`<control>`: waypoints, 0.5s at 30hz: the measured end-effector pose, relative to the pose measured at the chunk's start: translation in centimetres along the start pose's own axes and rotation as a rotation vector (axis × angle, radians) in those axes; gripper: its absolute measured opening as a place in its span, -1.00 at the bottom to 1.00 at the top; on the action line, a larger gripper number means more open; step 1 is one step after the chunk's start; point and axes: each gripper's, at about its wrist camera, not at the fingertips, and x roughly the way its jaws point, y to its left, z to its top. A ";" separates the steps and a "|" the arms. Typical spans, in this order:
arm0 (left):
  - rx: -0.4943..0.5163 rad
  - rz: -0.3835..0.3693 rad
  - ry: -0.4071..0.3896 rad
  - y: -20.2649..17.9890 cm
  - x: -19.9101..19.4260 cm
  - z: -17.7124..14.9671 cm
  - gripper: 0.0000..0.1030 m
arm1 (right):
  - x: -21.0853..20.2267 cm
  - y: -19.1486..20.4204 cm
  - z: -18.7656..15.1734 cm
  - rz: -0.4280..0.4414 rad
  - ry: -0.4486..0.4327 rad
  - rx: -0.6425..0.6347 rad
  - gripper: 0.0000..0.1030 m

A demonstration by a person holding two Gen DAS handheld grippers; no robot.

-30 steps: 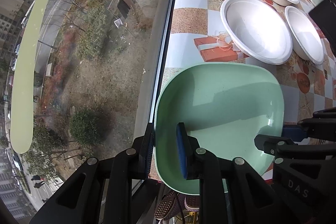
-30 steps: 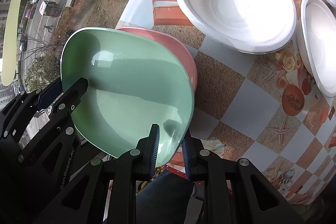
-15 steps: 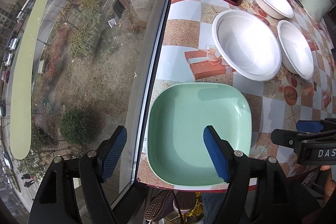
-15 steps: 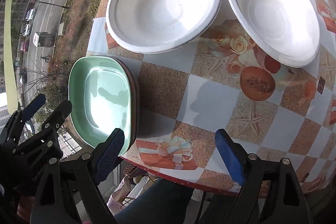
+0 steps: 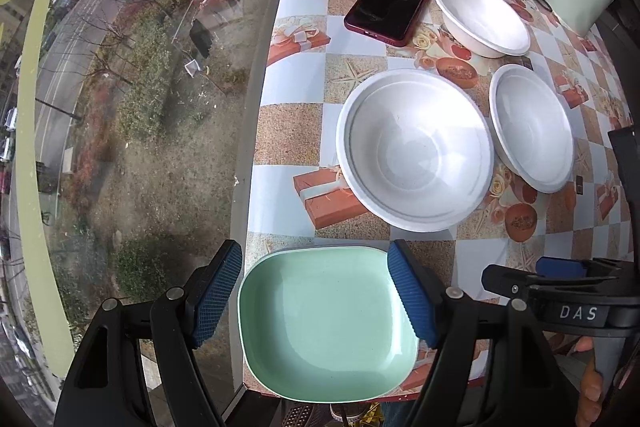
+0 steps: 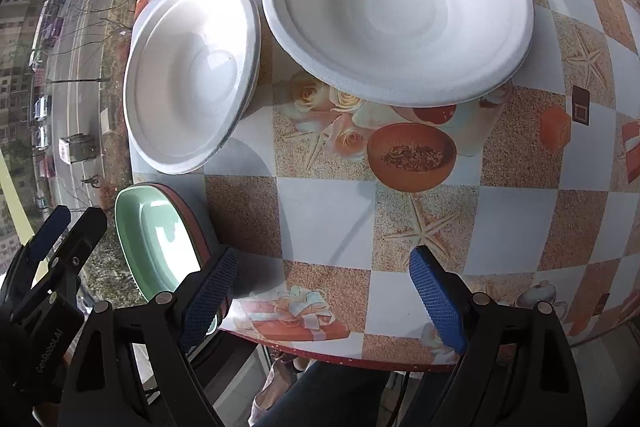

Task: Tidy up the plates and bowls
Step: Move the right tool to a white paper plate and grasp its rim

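Though clamped on the green plate [image 5: 328, 323] a second earlier, gripped nothing at this moment. Had opened the left claw [image 5: 314, 259] wide and drawn it back, with its blue pads either side of the plate and clear of it. Had opened the right claw [image 6: 324, 263] wide as well and turned it off over bare checkered desk [image 6: 520, 211], toward the white bowls. Had left the green plate lying flat at the near corner of the desk, by the window, nested on the pink plate [image 6: 196, 227]. Could make out only a reddish rim of that lower one, and only from the right wrist. Judged the plates done, then: stacked, released, at rest.

Noted the stack sitting right at the desk's edge, perhaps a little over it. Worth minding on any later pass of either claw.

Left the bowls as the open part of the job. Saw the big bowl [image 5: 414, 151] just behind the stack, the second bowl [image 5: 532, 127] just beside it, and the third bowl [image 5: 482, 19] farther back near a phone [image 5: 386, 7]. Found all three standing singly, none nested. Reckoned the next step a rim grasp on one of the near pair by the right claw, already facing them. Expected thin, light rims, apt to slide or tip under a careless pinch.
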 end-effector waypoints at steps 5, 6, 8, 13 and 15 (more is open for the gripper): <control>0.014 0.003 0.013 -0.4 1.2 2.0 0.53 | -0.7 -1.0 1.1 0.037 -0.027 0.070 0.73; 0.010 0.006 0.018 -0.4 1.4 2.4 0.53 | -0.5 -1.1 0.9 0.042 -0.031 0.085 0.73; -0.001 0.007 0.025 -0.3 2.0 3.2 0.53 | -0.8 -1.9 1.1 0.058 -0.038 0.121 0.73; -0.024 0.003 0.035 0.1 3.5 5.0 0.53 | -1.0 -3.0 0.9 0.097 -0.056 0.188 0.73; -0.030 0.001 0.034 0.1 4.2 5.8 0.52 | -1.0 -3.0 1.2 0.095 -0.061 0.185 0.73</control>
